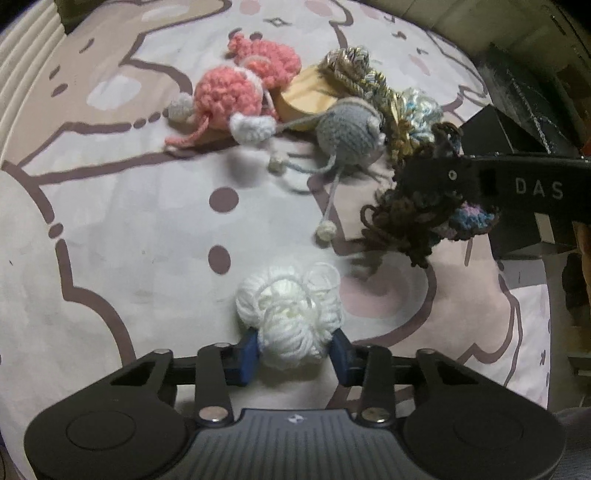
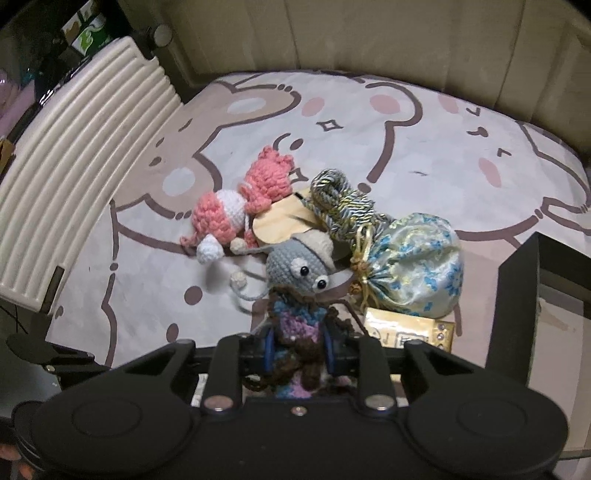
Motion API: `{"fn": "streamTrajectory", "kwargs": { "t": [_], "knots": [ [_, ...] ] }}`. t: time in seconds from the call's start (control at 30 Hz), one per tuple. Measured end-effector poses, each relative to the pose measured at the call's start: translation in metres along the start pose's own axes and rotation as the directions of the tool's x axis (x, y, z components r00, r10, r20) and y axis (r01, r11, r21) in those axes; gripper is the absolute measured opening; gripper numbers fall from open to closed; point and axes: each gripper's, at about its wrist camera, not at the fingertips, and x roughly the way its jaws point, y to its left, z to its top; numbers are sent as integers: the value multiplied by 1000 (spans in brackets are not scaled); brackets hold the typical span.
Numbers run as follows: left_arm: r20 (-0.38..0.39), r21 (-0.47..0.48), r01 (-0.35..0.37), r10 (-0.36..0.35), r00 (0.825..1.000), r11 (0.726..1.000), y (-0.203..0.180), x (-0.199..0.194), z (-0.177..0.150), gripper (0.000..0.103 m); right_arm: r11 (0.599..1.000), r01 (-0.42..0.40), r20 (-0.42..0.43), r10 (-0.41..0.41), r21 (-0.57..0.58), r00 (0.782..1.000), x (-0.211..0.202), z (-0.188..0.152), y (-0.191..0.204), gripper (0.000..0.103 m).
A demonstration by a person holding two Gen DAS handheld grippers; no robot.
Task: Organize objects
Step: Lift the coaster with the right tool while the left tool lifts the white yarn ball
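In the left wrist view my left gripper (image 1: 293, 350) is shut on a ball of white yarn (image 1: 291, 314) that rests on the printed bed sheet (image 1: 129, 229); its blue pads press both sides. My right gripper (image 2: 299, 350) is shut on a brown, purple and blue crochet doll (image 2: 299, 332); the same doll (image 1: 424, 214) hangs from it above the sheet in the left wrist view. Behind lie a pink crochet toy (image 1: 229, 96), a grey crochet toy (image 1: 347, 129) with black eyes, a gold and blue cord bundle (image 2: 332, 199) and a blue-flowered satin pouch (image 2: 417, 262).
A tan paper piece (image 2: 280, 221) lies under the toys. A gold box (image 2: 410, 328) sits by the pouch. A black box edge (image 2: 513, 295) stands at the right. A ribbed cream headboard (image 2: 81, 155) runs along the left, padded cushions (image 2: 369, 33) behind.
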Motion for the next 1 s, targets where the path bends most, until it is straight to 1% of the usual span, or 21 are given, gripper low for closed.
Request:
{"fn": "streamTrajectory", "kwargs": {
  "t": [0.1,0.17,0.3,0.43,0.53,0.6,0.63,0.67,0.7,0.87,0.9,0.93,1.0],
  "knots": [
    [62,-22,-9,10,998,1000,2,-11,3,37,1000,-8,21,7,29,1000,-6,1,-5,25],
    [114,-47,-13,18,993,999,3,-21,5,35,998,-19,41,17,52,999,-12,2,-9,25],
    [203,-91,-13,31,979,996,4,-38,9,35,996,-28,87,20,87,996,-25,1,-15,25],
    [259,-119,-11,42,965,993,2,-52,15,33,991,-40,126,24,129,992,-39,1,-21,25],
    [307,-122,-16,53,950,992,-1,-64,17,31,991,-25,162,4,132,987,-50,-1,-22,25],
    [337,-124,-22,63,939,992,-5,-72,18,28,990,-28,182,2,140,983,-57,-2,-23,25],
    [350,-125,-27,69,934,992,-6,-75,19,23,990,-26,193,-2,141,981,-61,-3,-23,25],
    [362,-128,-29,74,929,991,-7,-79,19,11,990,-23,202,-6,143,979,-65,-3,-23,25],
    [372,-134,-28,76,925,991,-8,-81,19,7,989,-22,210,-9,147,978,-69,-4,-23,25],
    [396,-127,-30,79,915,991,-15,-90,19,6,987,-15,234,-22,157,972,-82,-8,-25,25],
    [393,-122,-36,82,916,992,-17,-90,19,6,987,-10,235,-28,158,971,-84,-9,-26,25],
    [382,-111,-44,84,920,993,-18,-89,19,7,987,-3,237,-35,159,971,-86,-10,-27,25],
    [348,-98,-61,91,933,993,-20,-82,18,14,986,5,240,-44,164,970,-90,-12,-29,25]
  ]
}}
